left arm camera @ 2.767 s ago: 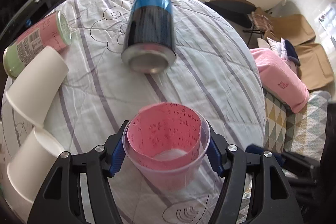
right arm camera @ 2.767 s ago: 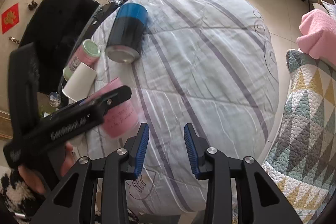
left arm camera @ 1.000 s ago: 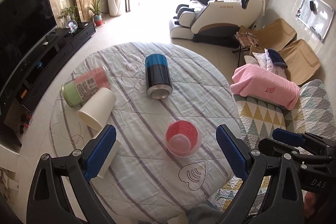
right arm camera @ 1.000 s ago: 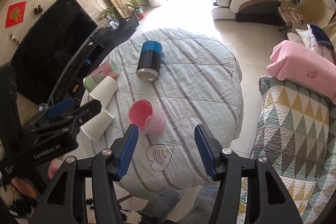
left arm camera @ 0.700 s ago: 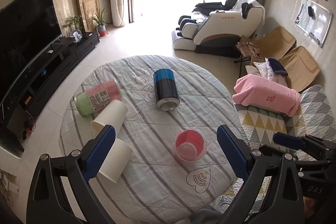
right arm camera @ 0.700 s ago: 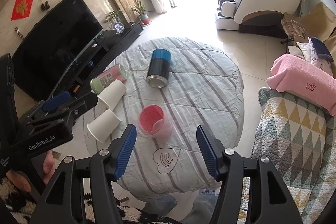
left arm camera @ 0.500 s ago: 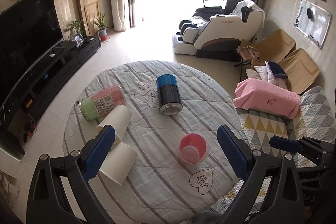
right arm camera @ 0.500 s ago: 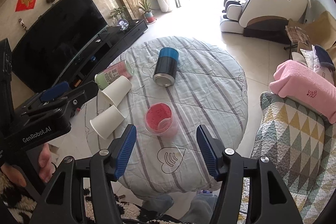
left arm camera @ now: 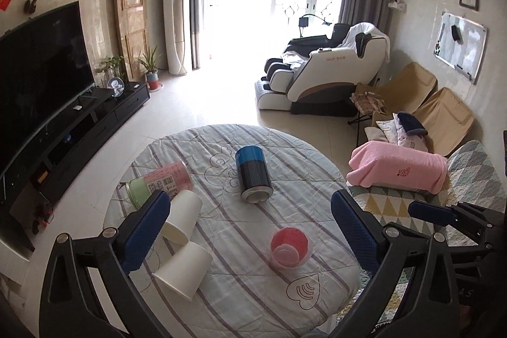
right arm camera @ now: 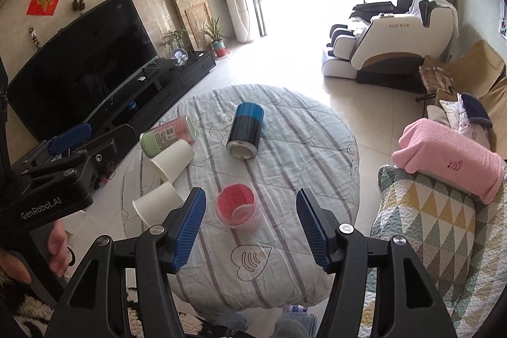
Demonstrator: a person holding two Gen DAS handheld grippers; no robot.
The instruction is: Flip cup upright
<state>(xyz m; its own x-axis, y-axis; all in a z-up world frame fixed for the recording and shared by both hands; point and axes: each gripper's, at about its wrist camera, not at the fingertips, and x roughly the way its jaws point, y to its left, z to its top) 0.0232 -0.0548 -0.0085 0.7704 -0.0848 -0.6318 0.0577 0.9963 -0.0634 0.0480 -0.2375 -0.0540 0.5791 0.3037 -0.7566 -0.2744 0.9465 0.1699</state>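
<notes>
A clear plastic cup with a pink paper liner (left arm camera: 290,247) stands upright, mouth up, near the front edge of the round table (left arm camera: 323,176); it also shows in the right wrist view (right arm camera: 238,209). My left gripper (left arm camera: 250,232) is wide open and empty, held high above and well back from the table. My right gripper (right arm camera: 250,227) is open and empty, also high above the table. The left gripper body (right arm camera: 60,160) shows at the left of the right wrist view.
A blue and black can (left arm camera: 253,179) lies on its side mid-table. A pink and green canister (left arm camera: 158,184) and two white paper cups (left arm camera: 182,222) (left arm camera: 183,270) lie on their sides at the left. A quilted sofa with a pink towel (left arm camera: 396,168) stands right.
My left gripper let go of the pink-lined cup, which now stands upright on the table. Both grippers opened wider and pulled up and back, far from the table.
</notes>
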